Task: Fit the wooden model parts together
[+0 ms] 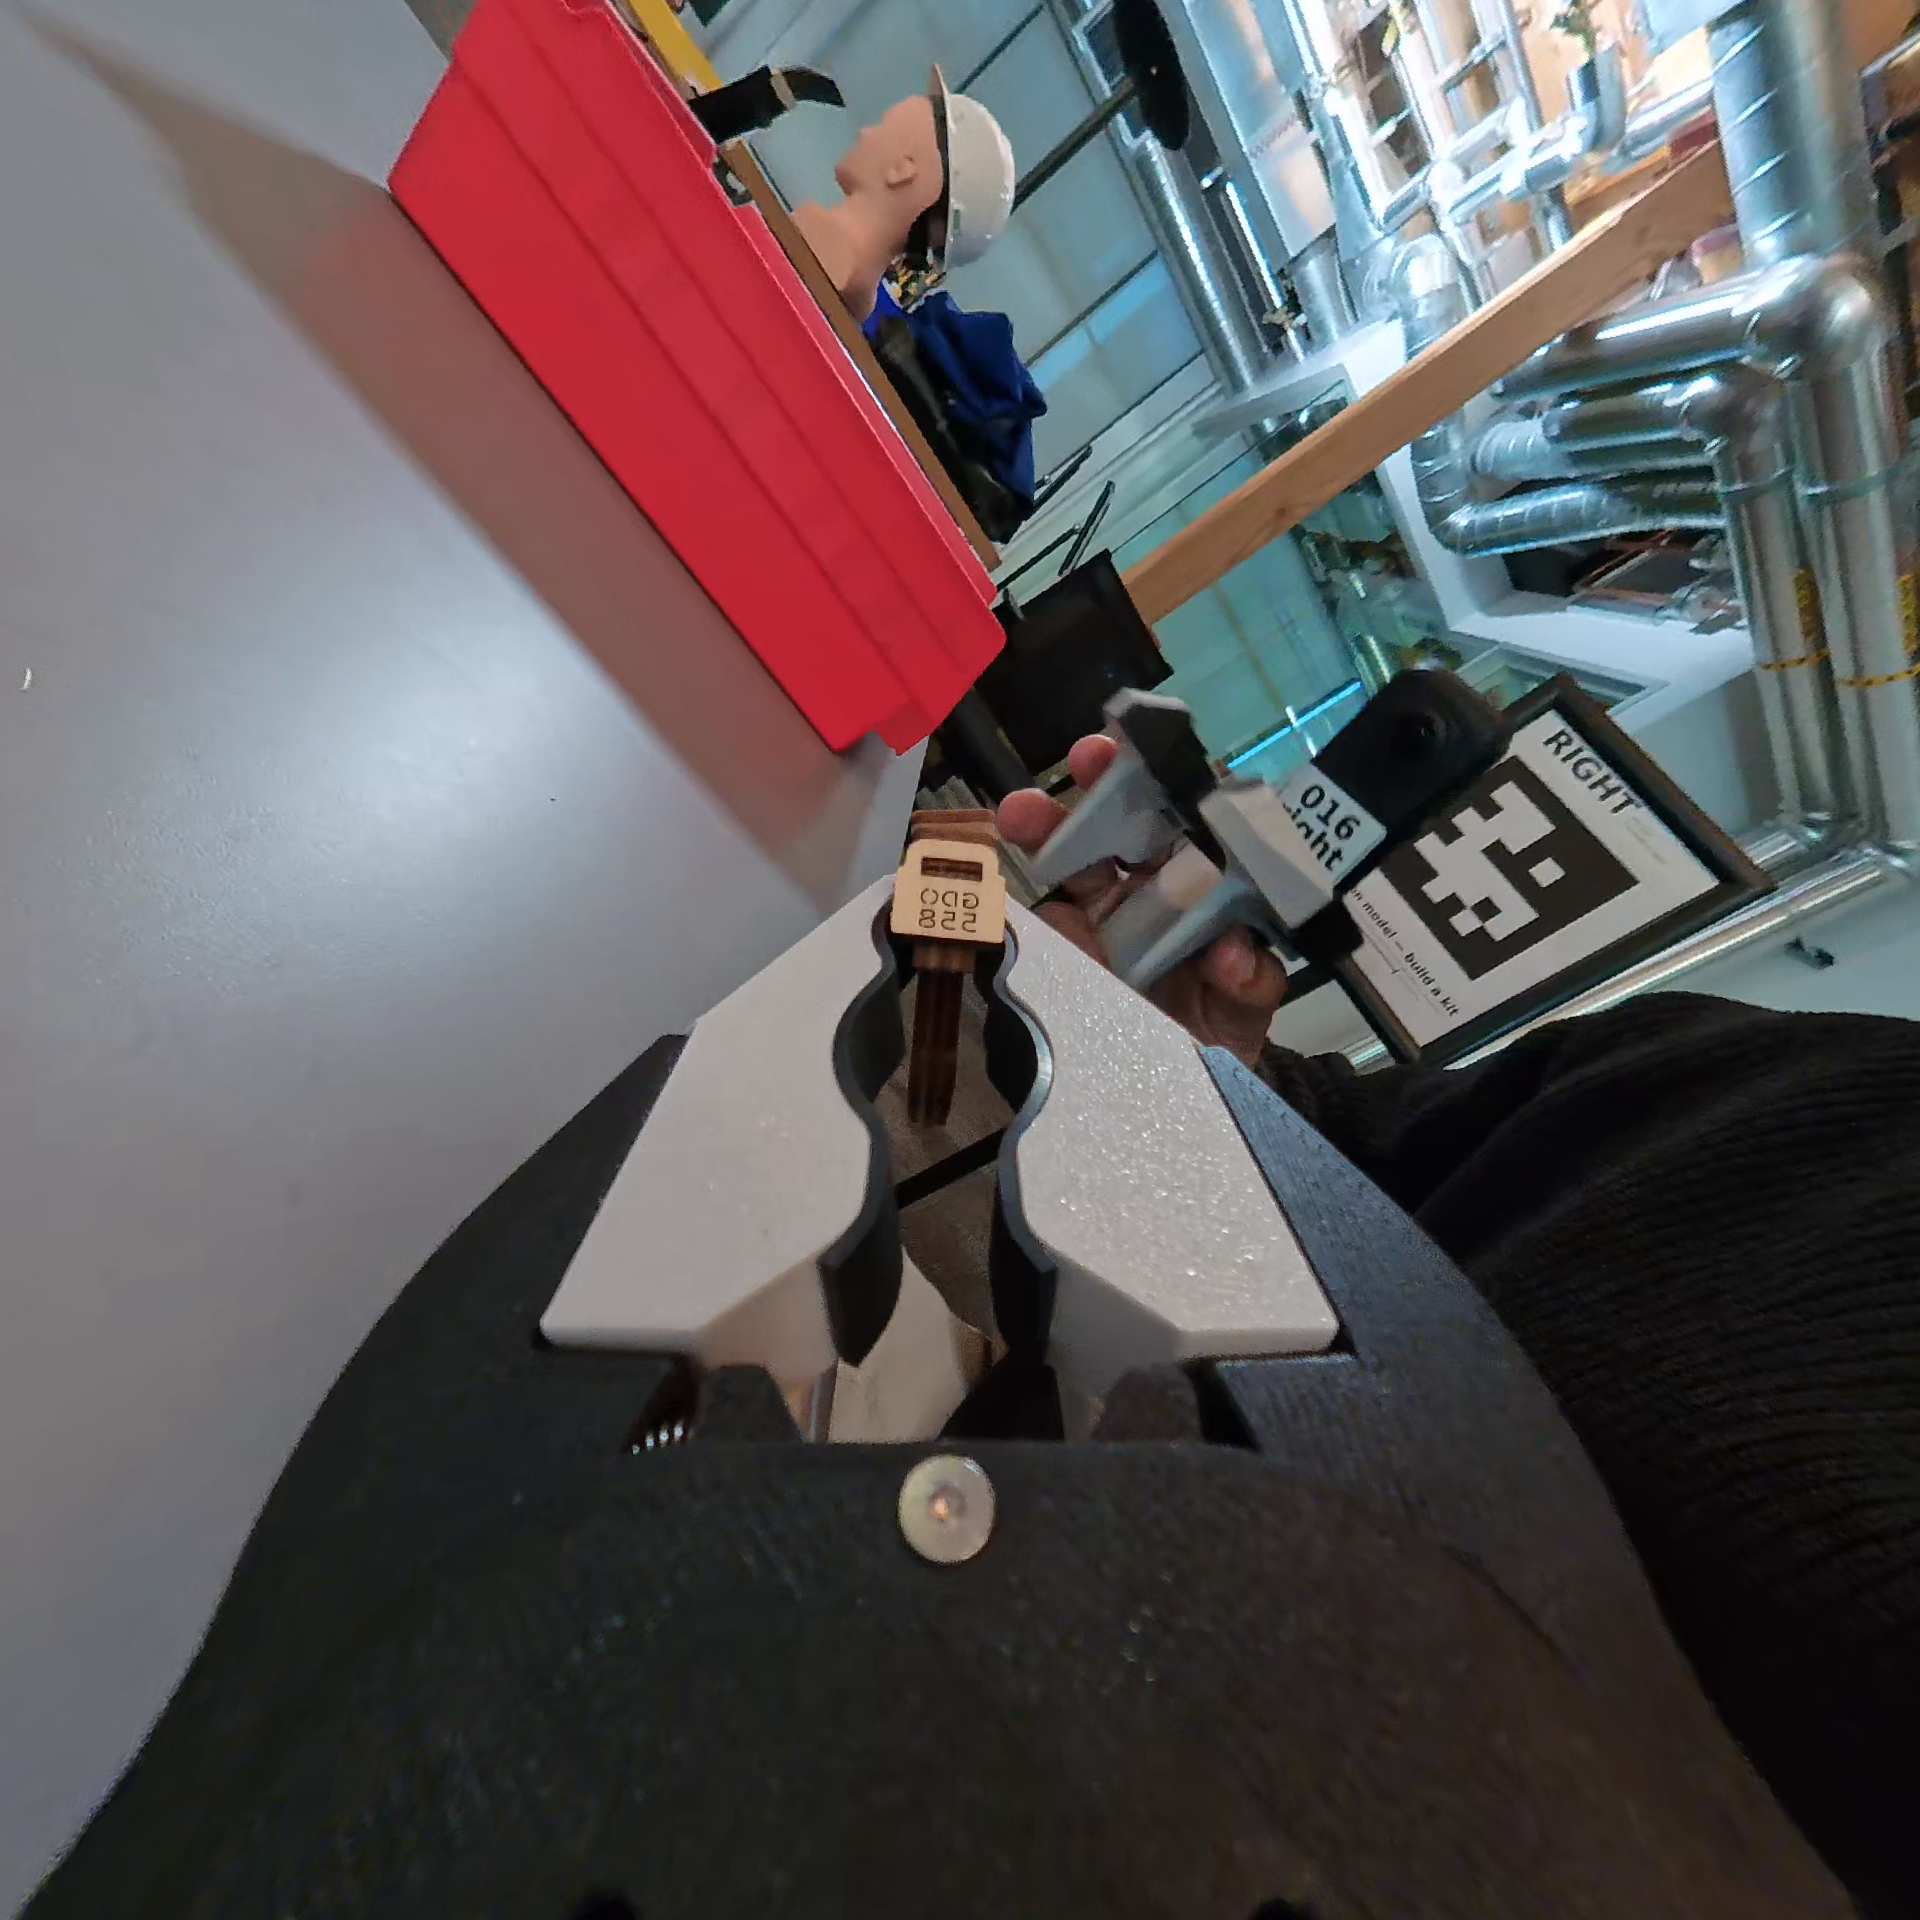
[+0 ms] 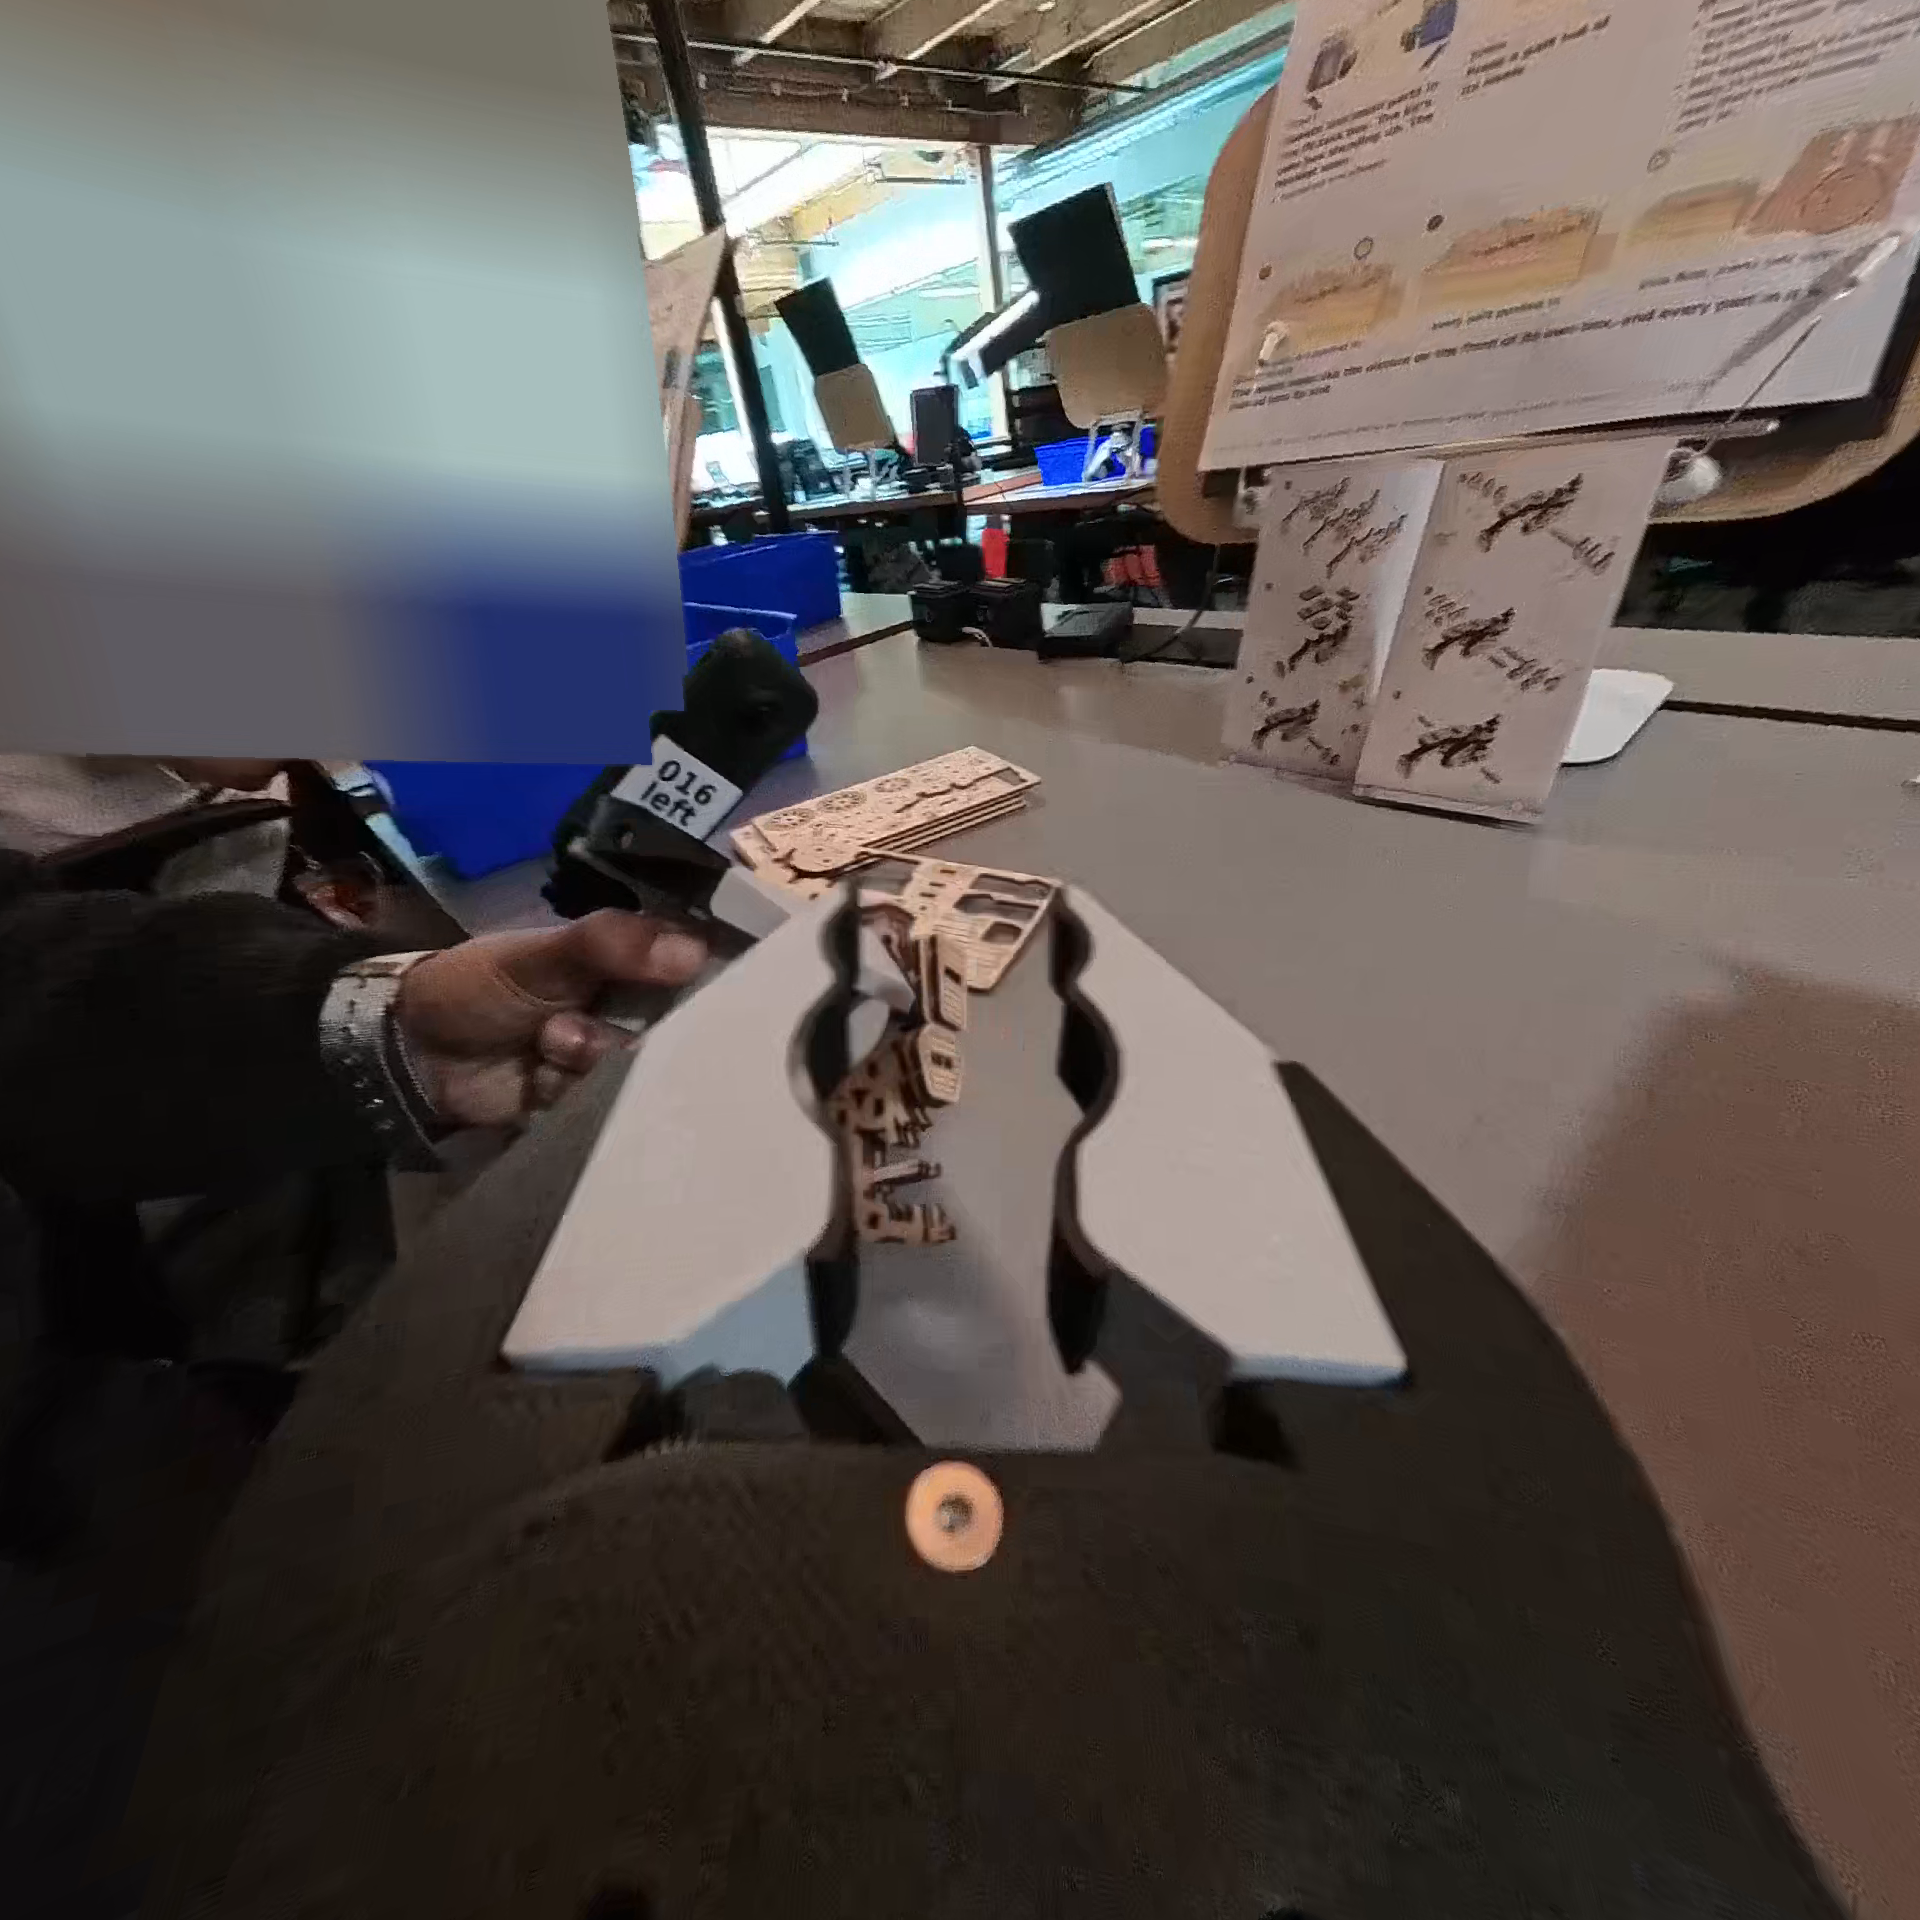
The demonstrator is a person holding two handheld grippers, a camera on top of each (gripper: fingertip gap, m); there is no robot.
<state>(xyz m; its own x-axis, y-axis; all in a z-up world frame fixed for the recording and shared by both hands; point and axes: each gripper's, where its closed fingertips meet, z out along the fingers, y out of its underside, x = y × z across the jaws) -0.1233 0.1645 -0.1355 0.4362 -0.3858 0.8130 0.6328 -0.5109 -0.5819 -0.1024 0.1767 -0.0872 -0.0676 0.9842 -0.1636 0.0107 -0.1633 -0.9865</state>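
My left gripper (image 1: pixel 948 940) is shut on a small wooden model assembly (image 1: pixel 943 914), a pale plate on dark layered edges, pinched at the fingertips. In the right wrist view the same assembly (image 2: pixel 902 1101) hangs in the gap between my right gripper's fingers, close to the left-hand finger and apart from the other one. My right gripper (image 2: pixel 956 925) is open. The left gripper (image 2: pixel 675 883) comes in from the left, held by a hand. The right gripper (image 1: pixel 1132 842) also shows beyond the assembly in the left wrist view. Perforated wooden part sheets (image 2: pixel 894 821) lie on the grey table (image 2: pixel 1351 987) ahead.
A red bin (image 1: pixel 675 364) stands on the table close to the left gripper. Folded instruction cards (image 2: pixel 1434 644) and an instruction board (image 2: pixel 1558 208) stand at the right. Blue bins (image 2: pixel 758 582) sit at the far left. A framed marker sign (image 1: pixel 1538 873) is behind the right gripper. My right fingertips sit around 6 centimetres from my left ones.
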